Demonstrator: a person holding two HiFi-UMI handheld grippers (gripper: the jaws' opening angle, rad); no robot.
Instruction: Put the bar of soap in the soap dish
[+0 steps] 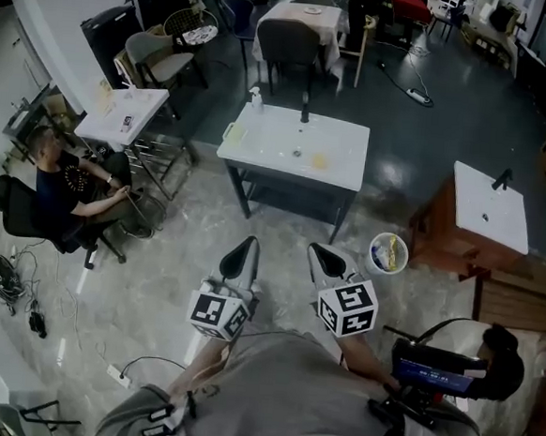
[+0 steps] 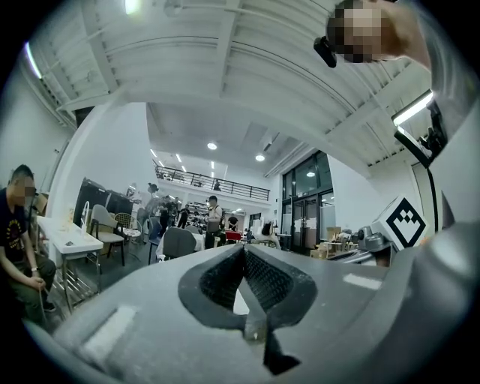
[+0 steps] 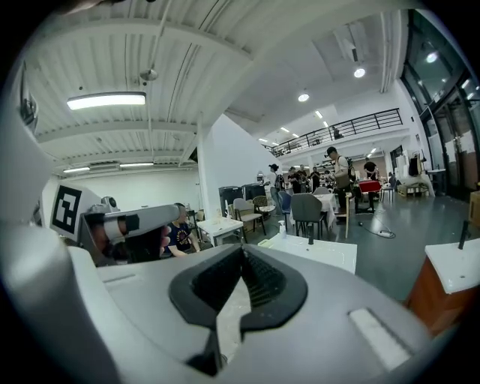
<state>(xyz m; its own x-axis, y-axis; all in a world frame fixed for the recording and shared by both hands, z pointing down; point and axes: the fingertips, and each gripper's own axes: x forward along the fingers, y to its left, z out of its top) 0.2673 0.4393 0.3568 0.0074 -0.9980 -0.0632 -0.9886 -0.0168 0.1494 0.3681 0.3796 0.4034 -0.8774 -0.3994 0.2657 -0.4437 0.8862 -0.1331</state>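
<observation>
Not much is done on this one yet, it seems. The left hand-held gripper (image 1: 243, 250) and right hand-held gripper (image 1: 324, 256) are both held shut with nothing between the jaws, well short of the desk (image 1: 270, 139). A small yellowish thing (image 1: 320, 160) is seen on the desk top. It's probably the bar of soap or the soap dish, but it's too small to be told. So picking and placing are all left. The floor (image 1: 175, 261) up to the desk's front edge is open. A bucket (image 1: 388, 252) is parked near the right front leg, so that side is best avoided.
</observation>
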